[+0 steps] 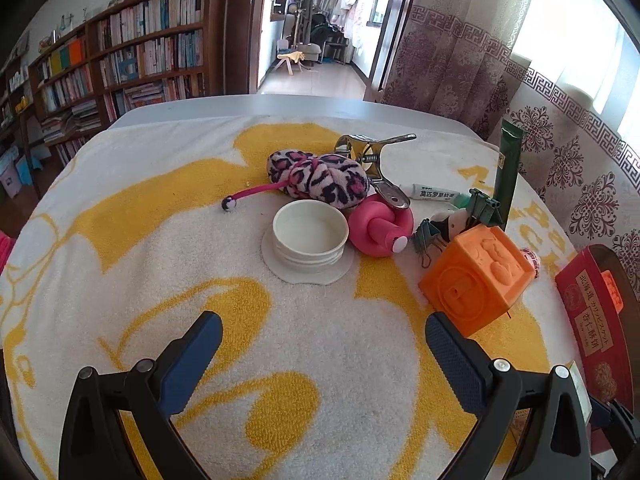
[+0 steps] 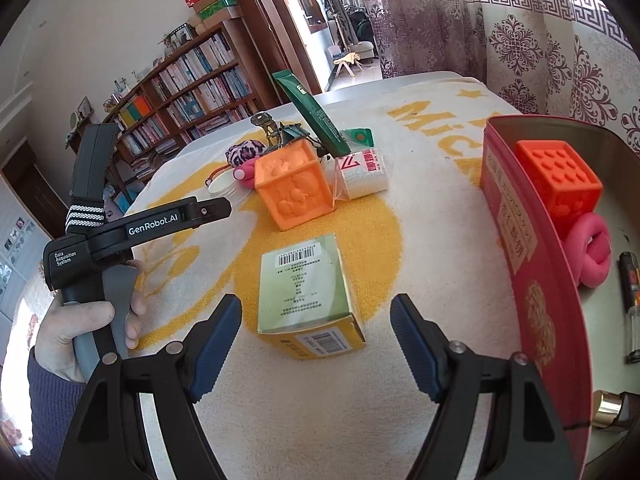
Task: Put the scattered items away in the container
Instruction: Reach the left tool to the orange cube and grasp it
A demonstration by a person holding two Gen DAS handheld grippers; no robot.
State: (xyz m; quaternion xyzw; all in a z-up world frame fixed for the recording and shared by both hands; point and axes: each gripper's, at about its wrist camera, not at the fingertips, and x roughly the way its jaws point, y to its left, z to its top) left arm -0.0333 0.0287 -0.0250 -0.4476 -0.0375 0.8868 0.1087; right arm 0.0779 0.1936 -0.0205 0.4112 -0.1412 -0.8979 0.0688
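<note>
The landmark is the orange embossed cube (image 2: 294, 190), standing on a white and yellow towel (image 2: 420, 216) that covers the table.

The right gripper (image 2: 316, 320) hovers with its 2 blue-padded fingers (image 2: 218, 340) spread wide, nothing pressed between them. A green and yellow carton (image 2: 306, 292) lies on the towel nearer the camera than the cube, just in front of those parted fingers and touching neither.

To the right of the cube sits the red container (image 2: 532, 280), a tin with an open top. Inside it rest a red-orange studded cube (image 2: 560, 184), a pink ring toy (image 2: 592, 252) and a dark lighter (image 2: 632, 304).

Just behind the cube lean a wrapped white roll (image 2: 364, 174) and a dark green sachet (image 2: 316, 116); whether they touch the cube cannot be told.

In the left wrist view, the left gripper (image 1: 324, 336) also has its fingers apart over bare towel, empty. Left of the cube there lie green binder clips (image 1: 430, 236), a pink stacking toy (image 1: 380, 226), a white lid (image 1: 310, 236), a leopard-print plush (image 1: 320, 176) and a metal clamp (image 1: 376, 156).

A hand (image 2: 84, 320) in a dark sleeve holds the left gripper's handle.
</note>
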